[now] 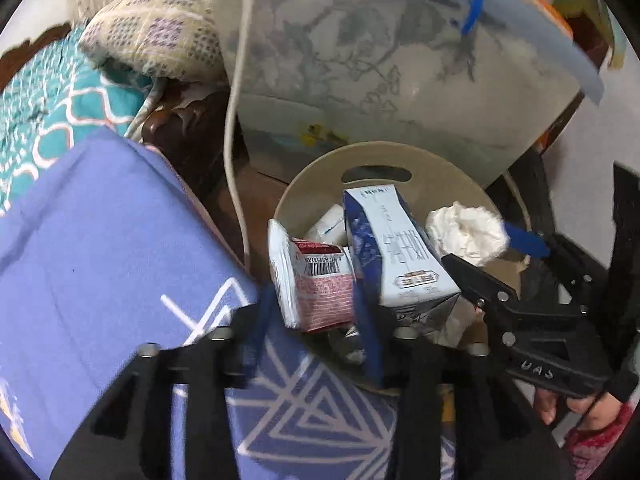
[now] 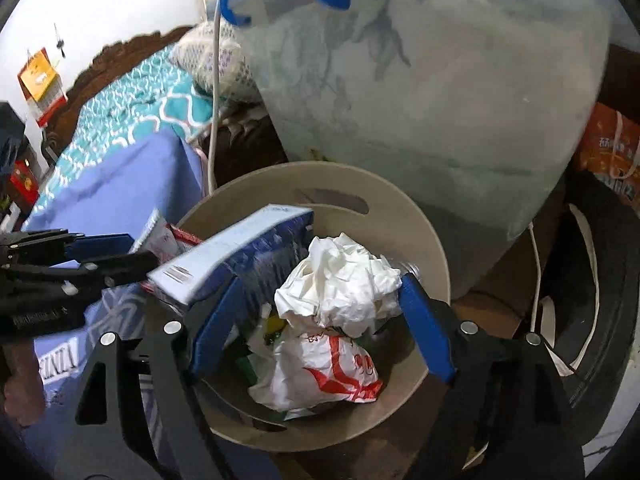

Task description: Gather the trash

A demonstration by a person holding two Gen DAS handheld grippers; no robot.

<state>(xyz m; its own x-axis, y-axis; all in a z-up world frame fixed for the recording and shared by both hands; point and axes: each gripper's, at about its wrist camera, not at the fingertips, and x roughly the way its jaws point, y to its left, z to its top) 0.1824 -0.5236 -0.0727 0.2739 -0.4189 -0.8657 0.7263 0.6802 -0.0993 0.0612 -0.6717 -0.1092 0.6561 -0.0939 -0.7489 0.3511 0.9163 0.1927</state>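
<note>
A round beige trash bin (image 2: 416, 232) stands on the floor beside the bed; it also shows in the left wrist view (image 1: 320, 172). My left gripper (image 1: 316, 320) is shut on a red and white carton (image 1: 320, 284), over the bin's rim. A blue and white milk carton (image 1: 396, 256) leans against it; it shows in the right wrist view (image 2: 240, 252). My right gripper (image 2: 320, 320) holds crumpled white paper (image 2: 340, 280) between its blue fingers (image 2: 426, 332), over the bin. A white plastic bag with red print (image 2: 324, 368) lies inside the bin.
A large translucent storage box with a blue handle (image 2: 432, 92) stands right behind the bin. A bed with a purple sheet (image 1: 100, 248) and a teal quilt (image 2: 132, 96) is on the left. A white cable (image 1: 236, 120) hangs down. An orange bag (image 2: 608, 148) and a dark tyre (image 2: 580, 280) are on the right.
</note>
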